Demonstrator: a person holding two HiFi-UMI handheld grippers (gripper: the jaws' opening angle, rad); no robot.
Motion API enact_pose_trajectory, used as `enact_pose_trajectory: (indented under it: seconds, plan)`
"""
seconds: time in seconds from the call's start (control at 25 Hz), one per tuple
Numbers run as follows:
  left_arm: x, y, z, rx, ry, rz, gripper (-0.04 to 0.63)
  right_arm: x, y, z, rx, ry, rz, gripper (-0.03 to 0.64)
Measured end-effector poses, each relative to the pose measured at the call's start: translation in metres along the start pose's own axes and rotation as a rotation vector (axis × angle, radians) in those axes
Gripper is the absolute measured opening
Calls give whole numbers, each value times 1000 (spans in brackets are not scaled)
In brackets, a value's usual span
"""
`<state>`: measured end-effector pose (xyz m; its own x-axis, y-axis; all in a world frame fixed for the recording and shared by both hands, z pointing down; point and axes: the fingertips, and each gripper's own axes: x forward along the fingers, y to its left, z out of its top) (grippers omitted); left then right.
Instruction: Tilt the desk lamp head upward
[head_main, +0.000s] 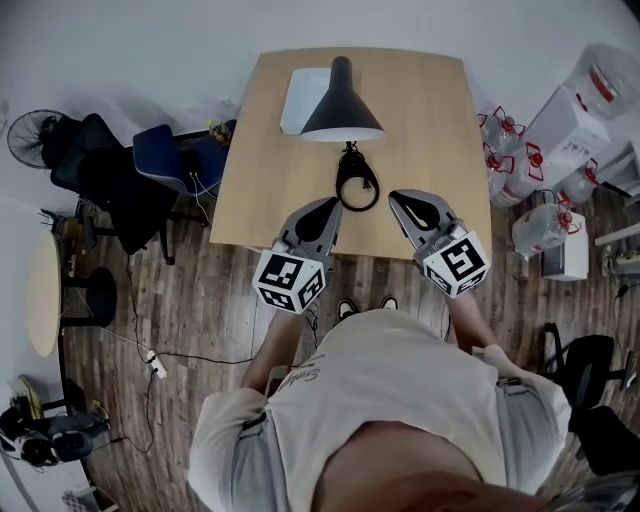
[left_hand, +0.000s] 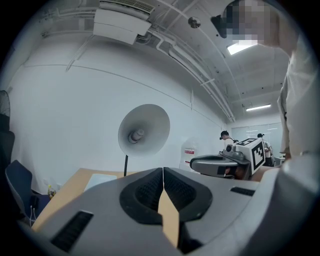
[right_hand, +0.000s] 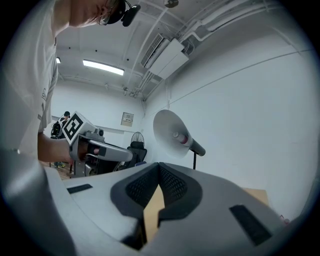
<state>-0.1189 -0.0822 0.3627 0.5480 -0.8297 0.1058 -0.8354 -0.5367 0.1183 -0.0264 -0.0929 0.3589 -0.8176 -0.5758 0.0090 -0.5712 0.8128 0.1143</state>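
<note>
With both pairs of fingers (left_hand: 145, 192) pressed together at their tips and nothing between them, I read the left gripper (left_hand: 163, 171) and the right gripper (right_hand: 158, 166) as empty. Each hangs over the near edge of the worktop (head_main: 262, 190), well short of the lamp and touching none of it.

Beyond them a dark loop, the lamp's foot or its cord as far as I can tell (head_main: 357, 186), lies on the wood. A thin stem (left_hand: 125, 165) rises from there to the lamp head (head_main: 340, 105), which sits over the middle of the far half of the worktop, next to a white pad (head_main: 300, 98).

The head is a black cone. Its long axis runs away from me, with the narrow neck toward the wall and the wide mouth toward me. Both gripper views look straight into that mouth and show the socket inside (left_hand: 136, 135).

I can't settle how far along the task is. This pose would suit a head already raised and let go, and equally one waiting to be lifted. How steeply the mouth is raised I can't judge from these angles.
</note>
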Motion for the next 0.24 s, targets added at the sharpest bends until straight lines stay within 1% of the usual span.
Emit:
enact_pose_trajectory:
  seconds: [0.24]
  plan:
    - [2, -5, 3, -28, -16, -15, 17, 2, -4, 3, -13, 6, 6, -5]
